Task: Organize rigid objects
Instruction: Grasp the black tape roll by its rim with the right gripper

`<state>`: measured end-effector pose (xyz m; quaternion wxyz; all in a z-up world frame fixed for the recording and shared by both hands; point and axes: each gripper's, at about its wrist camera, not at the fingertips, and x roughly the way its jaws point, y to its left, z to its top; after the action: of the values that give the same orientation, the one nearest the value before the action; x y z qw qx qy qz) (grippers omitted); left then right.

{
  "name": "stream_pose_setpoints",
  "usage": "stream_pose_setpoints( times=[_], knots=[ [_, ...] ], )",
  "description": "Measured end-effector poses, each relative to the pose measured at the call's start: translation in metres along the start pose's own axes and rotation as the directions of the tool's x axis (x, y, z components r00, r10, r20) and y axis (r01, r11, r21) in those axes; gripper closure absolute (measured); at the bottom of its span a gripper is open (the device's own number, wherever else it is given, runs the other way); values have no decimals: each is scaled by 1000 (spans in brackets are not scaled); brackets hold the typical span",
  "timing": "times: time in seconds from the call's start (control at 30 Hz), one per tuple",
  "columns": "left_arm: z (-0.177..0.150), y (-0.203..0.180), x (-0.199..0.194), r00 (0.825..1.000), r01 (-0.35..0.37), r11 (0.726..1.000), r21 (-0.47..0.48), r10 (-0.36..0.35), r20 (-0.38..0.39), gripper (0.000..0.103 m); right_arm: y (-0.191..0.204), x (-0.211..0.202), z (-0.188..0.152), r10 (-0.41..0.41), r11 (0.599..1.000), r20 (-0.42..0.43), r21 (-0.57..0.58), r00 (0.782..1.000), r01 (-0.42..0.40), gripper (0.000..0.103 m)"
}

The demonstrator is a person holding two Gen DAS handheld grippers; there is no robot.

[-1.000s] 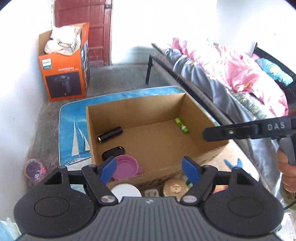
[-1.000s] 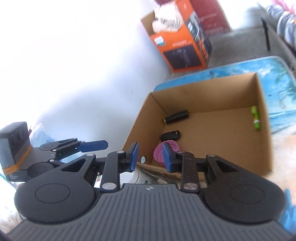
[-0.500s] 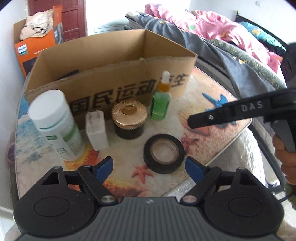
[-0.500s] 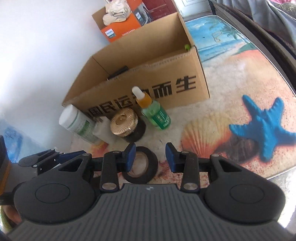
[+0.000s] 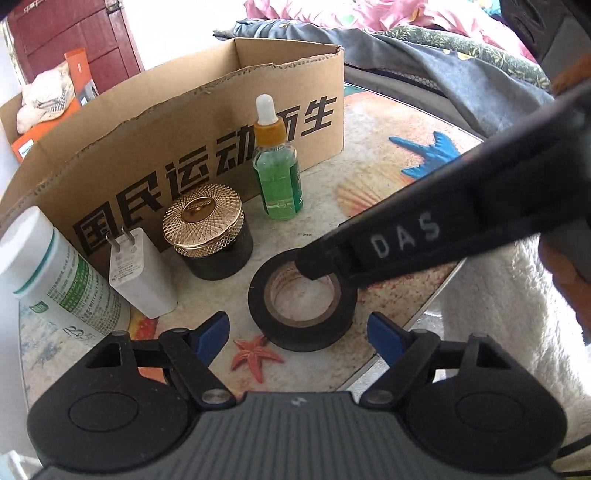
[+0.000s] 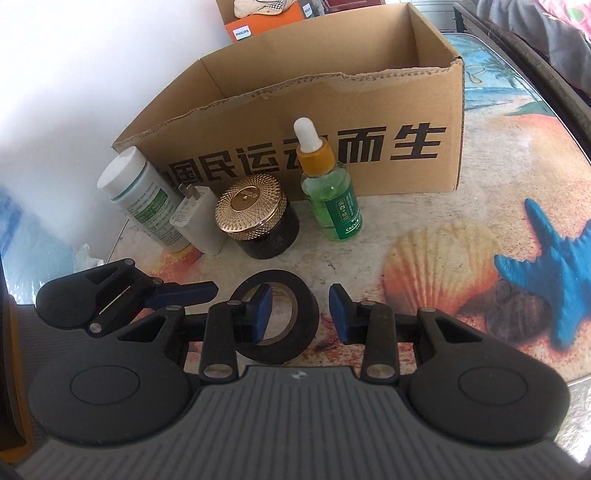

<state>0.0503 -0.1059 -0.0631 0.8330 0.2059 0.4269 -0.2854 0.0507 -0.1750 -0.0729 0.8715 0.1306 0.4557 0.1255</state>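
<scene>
A black tape roll (image 5: pixel 258 306) (image 6: pixel 306 314) lies flat on the beach-print table (image 6: pixel 424 206), near its front edge. My right gripper (image 6: pixel 301 314) straddles the roll's right wall, with one finger (image 5: pixel 406 240) down in the hole and the other outside. Its jaws are closing, and a gap still shows at the pads. My left gripper (image 5: pixel 298 336) hovers wide just short of the roll, jaws closing a little with nothing touched. Behind the roll stand a white bottle (image 6: pixel 144 195), a charger plug (image 6: pixel 195 225), a gold-lidded jar (image 6: pixel 258 218) and a green dropper bottle (image 6: pixel 328 184).
An open cardboard box (image 6: pixel 295 92) stands behind the row of objects. An orange box (image 6: pixel 251 26) with cloth in it sits on the floor beyond. A bed with blankets (image 5: pixel 461 66) runs along the right. A white towel (image 5: pixel 517 314) lies beyond the table's near edge.
Both grippers came down from above the open box to the table in front of it. The right gripper's finger has entered the tape roll's hole, and the left has drawn closer.
</scene>
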Motion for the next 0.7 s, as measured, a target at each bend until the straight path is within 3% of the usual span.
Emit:
stream_pose_setpoints(
  times=[0.13,0.27,0.37,0.53,0.7],
  knots=[
    [-1,5,2,1000,18,999,-26,-18,9,24,3,13,-1,-2,1000,-36,-18,999,1,77],
    [-1,6,1,999,41,999,-28,-40,27,38,7,19,1,-25,999,-43,-48,999,23,81],
    [0,7,1,999,34,999,-31,-33,34,38,8,21,1,-42,997,-31,-62,999,40,87],
    [1,1,-8,998,19,1000,-19,-18,61,38,11,15,0,-49,997,-17,-52,999,49,87],
    [9,3,-47,988,-21,1000,2,21,151,38,39,-22,11,-72,988,84,-128,994,83,87]
  ],
)
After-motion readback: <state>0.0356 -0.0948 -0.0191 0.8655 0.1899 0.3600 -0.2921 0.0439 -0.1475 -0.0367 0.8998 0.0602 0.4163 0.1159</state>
